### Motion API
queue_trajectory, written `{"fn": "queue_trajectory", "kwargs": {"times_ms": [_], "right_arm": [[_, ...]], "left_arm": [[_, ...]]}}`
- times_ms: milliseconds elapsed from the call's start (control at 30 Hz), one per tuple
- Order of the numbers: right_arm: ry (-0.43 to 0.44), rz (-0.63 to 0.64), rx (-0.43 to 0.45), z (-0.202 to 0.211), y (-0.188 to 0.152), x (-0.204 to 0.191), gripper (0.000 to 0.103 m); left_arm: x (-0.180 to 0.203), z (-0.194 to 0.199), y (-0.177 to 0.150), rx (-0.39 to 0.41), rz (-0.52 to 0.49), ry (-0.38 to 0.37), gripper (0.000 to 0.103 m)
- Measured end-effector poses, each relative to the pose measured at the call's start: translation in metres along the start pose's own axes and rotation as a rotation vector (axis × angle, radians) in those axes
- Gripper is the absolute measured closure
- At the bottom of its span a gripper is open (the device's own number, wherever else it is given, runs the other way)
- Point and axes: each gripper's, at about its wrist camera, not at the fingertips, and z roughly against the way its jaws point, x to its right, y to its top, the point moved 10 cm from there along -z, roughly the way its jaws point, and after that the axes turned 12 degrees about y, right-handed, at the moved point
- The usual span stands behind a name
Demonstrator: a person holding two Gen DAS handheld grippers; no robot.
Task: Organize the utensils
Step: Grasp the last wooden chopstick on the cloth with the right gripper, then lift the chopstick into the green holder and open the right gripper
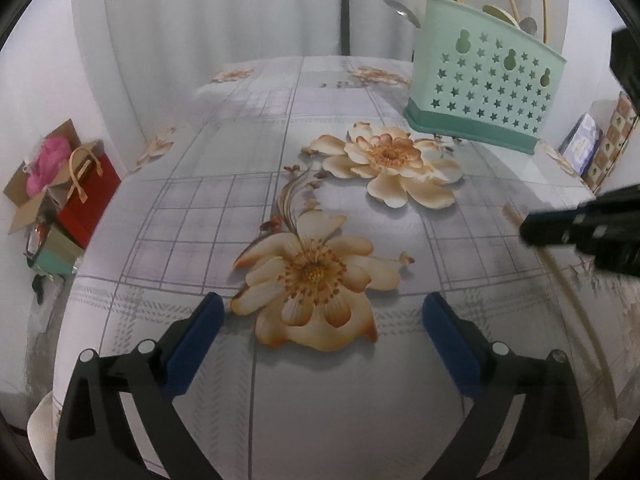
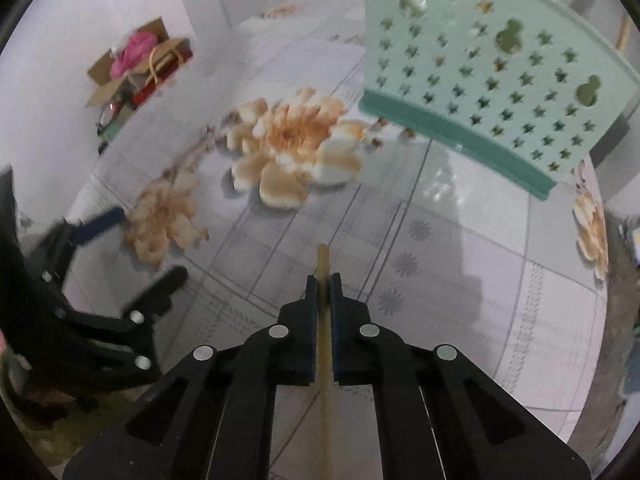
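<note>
Altogether two grippers show, one green holder (image 1: 486, 80) and one loose chopstick (image 2: 325, 344). The holder stands upright at the far right of the flowered tablecloth (image 1: 328, 400); its wall is pierced with stars. From its top rise several pale sticks, at least four, and two metal spoon ends (image 1: 402, 10), though the upper edge of the left view cuts the sticks off, so the count is unsure. Beyond the table's left edge sit a cardboard box (image 1: 36, 196) and a red bag (image 1: 90, 196).

In the right view the holder's top is cropped and the cloth is blurred by motion. The chopstick's far tip pokes just past the fingertips; its near end vanishes under the gripper body.

The left gripper (image 1: 322, 322) has its blue pads (image 1: 196, 344) spread wide above a printed flower, with nothing between them. The right gripper (image 2: 324, 280) is pinched onto the chopstick, which runs lengthwise between its pads, low over the cloth, on the near side of the holder. In the left view that gripper enters from the right edge, with the chopstick slanting beneath it.
</note>
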Motion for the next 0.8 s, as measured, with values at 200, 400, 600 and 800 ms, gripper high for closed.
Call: {"fn": "queue_trajectory", "kwargs": {"times_ms": [200,400,600,800], "right_arm": [[0.023,0.025,0.241,0.069,0.048,-0.001,0.099],[-0.021,0.088,0.520,0.143,0.105,-0.005,0.099],[0.000,0.165,0.731,0.210,0.151,-0.014,0.099],[0.014,0.254,0.917,0.265,0.199,-0.028,0.099]], "left_arm": [[0.000,0.001,0.000,0.018,-0.002,0.001,0.006],[0.000,0.003,0.000,0.025,0.002,0.008,0.006],[-0.001,0.002,0.001,0.016,0.003,0.009,0.006],[-0.001,0.001,0.001,0.012,0.005,0.010,0.006]]}}
